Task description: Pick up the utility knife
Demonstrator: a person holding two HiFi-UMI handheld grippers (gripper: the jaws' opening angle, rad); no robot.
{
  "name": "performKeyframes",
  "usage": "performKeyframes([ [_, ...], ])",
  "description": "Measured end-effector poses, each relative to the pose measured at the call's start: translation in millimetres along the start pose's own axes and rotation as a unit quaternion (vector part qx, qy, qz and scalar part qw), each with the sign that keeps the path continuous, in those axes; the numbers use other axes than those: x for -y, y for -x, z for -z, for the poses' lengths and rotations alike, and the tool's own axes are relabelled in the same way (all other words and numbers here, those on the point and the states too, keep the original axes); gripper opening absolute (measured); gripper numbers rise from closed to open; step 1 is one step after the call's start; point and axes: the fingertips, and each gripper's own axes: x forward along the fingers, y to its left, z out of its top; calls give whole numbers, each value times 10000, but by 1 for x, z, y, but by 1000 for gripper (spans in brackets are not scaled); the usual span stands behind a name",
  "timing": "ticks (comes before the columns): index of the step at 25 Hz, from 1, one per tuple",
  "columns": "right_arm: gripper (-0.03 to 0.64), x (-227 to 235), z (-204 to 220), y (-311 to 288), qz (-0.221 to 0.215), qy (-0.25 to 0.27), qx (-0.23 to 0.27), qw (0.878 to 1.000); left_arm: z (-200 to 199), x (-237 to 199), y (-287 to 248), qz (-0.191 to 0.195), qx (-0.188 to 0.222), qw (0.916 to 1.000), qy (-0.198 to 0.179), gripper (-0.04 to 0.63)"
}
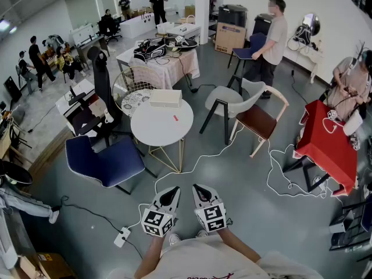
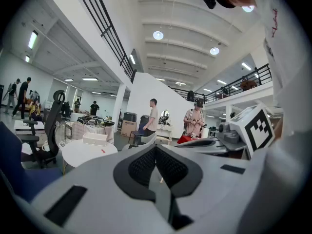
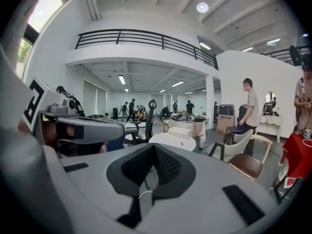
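The utility knife [image 1: 175,118] is a small red thing lying on the round white table [image 1: 151,135], right of its middle. It also shows as a red speck in the left gripper view [image 2: 103,150] and the right gripper view [image 3: 181,142]. Both grippers are held side by side low in the head view, well short of the table. My left gripper [image 1: 172,190] [image 2: 156,152] is shut with nothing in it. My right gripper [image 1: 199,188] [image 3: 155,152] is shut and holds nothing either.
A white box [image 1: 165,98] lies on the table's far side. A blue chair [image 1: 104,161] stands left of the table, a grey chair [image 1: 232,100] and a brown one [image 1: 258,121] to its right. White cables [image 1: 197,158] trail over the floor. A red-covered table [image 1: 325,144] stands far right.
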Motion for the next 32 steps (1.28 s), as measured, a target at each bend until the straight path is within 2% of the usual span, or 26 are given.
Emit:
performKeyframes([
  [9, 15, 4, 7, 2, -48, -25, -23, 10000, 6, 3, -2, -71, -7, 9999, 90, 12],
  [15, 17, 10, 9, 4, -149, -247, 61, 9996, 10, 7, -5, -112, -69, 9998, 127, 12],
  [32, 17, 62, 33, 26, -235, -145, 32, 9996, 27, 48, -46, -197, -179, 9994, 200, 12],
])
